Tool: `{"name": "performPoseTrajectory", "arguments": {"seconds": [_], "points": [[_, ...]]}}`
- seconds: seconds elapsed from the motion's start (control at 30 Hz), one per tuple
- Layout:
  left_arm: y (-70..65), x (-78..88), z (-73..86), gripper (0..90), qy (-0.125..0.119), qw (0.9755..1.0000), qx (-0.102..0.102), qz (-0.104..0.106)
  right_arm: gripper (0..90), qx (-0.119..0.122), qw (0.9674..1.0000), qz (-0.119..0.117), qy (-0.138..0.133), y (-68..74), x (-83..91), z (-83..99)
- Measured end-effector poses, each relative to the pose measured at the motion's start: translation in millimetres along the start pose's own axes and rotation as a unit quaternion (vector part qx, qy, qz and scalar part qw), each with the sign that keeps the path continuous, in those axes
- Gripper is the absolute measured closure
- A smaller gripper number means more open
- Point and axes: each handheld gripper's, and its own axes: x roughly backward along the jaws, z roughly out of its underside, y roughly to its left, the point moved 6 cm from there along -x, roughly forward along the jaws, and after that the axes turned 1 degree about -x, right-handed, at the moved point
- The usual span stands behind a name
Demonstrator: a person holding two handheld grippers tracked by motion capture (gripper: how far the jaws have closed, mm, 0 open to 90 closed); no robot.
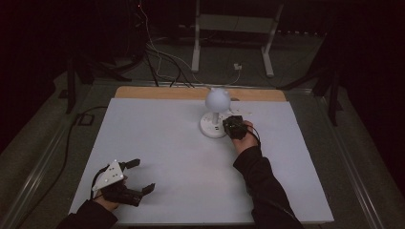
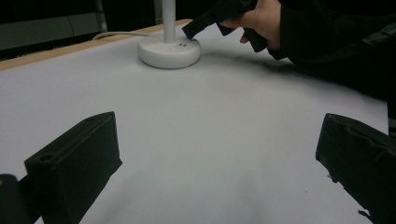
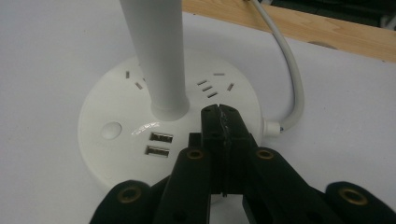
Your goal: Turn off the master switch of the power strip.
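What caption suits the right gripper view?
Shut right gripper tips over a white lamp base beside its pole.

A white sheet (image 1: 172, 143) is seen spread over the table, a strip of bare wood (image 1: 157, 92) left showing along its far edge. Beyond, cables (image 1: 162, 57) are strewn across the dim floor, and a pale metal stand (image 1: 234, 33) is made out behind.
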Motion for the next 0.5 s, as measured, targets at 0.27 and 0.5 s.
{"name": "performPoseTrajectory", "arguments": {"seconds": [0.27, 0.5], "points": [[0.4, -0.3, 0.0, 0.3, 0.0, 1.0, 0.002, -0.001, 90.0, 0.02, 0.9997, 0.013, -0.007, -1.6, -2.1, 2.4], [0.7, -0.6, 0.1, 0.3, 0.001, 1.0, 0.002, -0.002, 90.0, 0.033, 0.9992, 0.018, 0.011, -1.1, -3.5, -1.0]]}}
